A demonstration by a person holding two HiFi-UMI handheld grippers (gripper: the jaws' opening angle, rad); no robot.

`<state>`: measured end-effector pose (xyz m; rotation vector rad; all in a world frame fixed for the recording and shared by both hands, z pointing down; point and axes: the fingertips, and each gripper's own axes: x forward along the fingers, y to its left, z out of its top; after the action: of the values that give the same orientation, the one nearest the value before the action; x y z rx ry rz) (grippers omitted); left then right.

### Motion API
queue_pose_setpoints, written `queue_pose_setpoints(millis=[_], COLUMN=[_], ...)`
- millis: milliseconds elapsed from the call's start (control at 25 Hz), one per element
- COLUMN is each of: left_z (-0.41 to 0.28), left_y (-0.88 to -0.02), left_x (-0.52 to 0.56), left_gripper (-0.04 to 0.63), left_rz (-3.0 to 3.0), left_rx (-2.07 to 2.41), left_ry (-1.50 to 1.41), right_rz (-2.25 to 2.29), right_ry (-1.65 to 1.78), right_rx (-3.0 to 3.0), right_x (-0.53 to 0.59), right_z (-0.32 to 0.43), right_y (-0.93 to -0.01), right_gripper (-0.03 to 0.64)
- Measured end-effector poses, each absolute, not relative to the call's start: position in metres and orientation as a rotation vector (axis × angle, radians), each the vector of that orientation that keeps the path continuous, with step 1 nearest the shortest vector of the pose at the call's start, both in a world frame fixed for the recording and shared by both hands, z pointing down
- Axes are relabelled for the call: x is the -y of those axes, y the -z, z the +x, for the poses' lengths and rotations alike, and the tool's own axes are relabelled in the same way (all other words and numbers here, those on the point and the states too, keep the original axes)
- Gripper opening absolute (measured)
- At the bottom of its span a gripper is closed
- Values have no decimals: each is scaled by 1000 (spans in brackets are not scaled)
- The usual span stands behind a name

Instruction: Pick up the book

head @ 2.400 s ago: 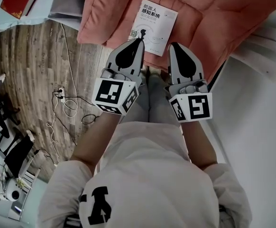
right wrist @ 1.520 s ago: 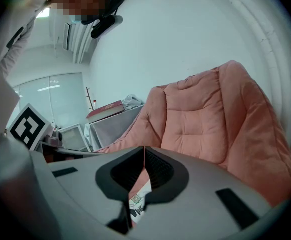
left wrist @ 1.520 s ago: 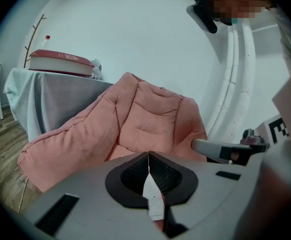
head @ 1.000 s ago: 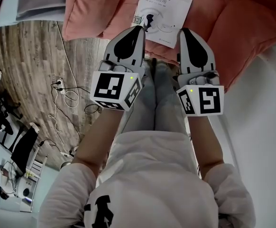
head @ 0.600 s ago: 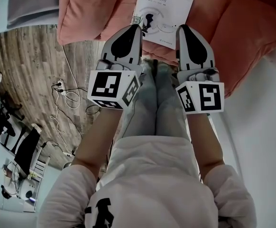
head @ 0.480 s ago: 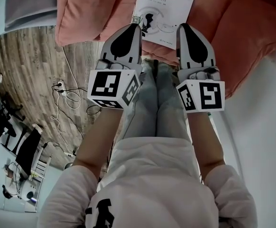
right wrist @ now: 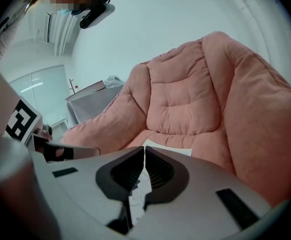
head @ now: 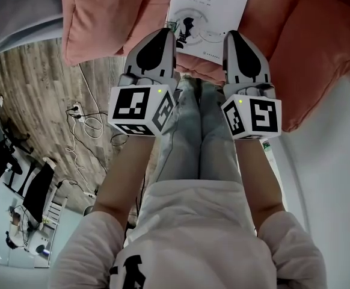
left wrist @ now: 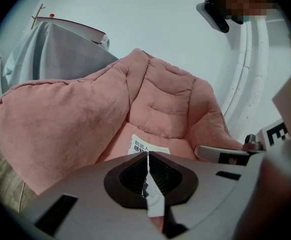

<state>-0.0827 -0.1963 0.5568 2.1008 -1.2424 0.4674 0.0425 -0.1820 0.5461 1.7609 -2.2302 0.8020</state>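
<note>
- Book (head: 206, 14): white cover with dark print, lying flat on the seat of a pink padded chair (head: 319, 53), at 12 o'clock in the head view. Its near edge faces the person.
- Left gripper (head: 166, 34): at 11 o'clock from the frame centre. Its tip overlaps the book's near left corner in the head view; can't tell if it touches.
- Left gripper view: jaws of the left gripper (left wrist: 148, 156) pressed together, nothing pinched. The book (left wrist: 155, 148) shows just past the tips at 12 o'clock and through the slit under the pads.
- Right gripper (head: 232, 36): at 1 o'clock from centre, with its tip by the book's near right corner. Contact unclear.
- Right gripper view: jaws of the right gripper (right wrist: 144, 151) also closed tight on nothing. The book (right wrist: 168, 148) is a white strip just beyond the tips, toward 1 o'clock.
- Both grippers are side by side and point toward 12 o'clock, with the person's legs (head: 190, 137) between and below them.
- The chair back rises behind the book in both gripper views.
- Wood floor (head: 36, 83) at 9 o'clock, with a tangle of cables (head: 82, 125) on it.
</note>
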Motion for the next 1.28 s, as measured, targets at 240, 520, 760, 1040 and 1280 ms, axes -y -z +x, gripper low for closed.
queue_pose_setpoints(millis=[240,520,760,1040,1280], left_z=[-82,-77,-75,-70,-73], left_y=[-573,-592,-604,-620,-631], left_x=[199,202,206,209,214], left_gripper=[6,6,6,6,92], left_rz=[2082,2068,2066,2047,2033], left_rx=[1240,1235,1229,1217,1226], left_ry=[-498,-522,-538,-540,-597], right_rz=[1763,1762,1716,1693,1669], right_ry=[-819,-846,-895,-930,-942], right_rx=[2188,2151,2125,2113,2095], right_x=[183,184,185,185,186], right_z=[46,52,50,48,46], right_y=[-565,-588,-611,-628,-636], right_gripper=[28,28,28,28,29])
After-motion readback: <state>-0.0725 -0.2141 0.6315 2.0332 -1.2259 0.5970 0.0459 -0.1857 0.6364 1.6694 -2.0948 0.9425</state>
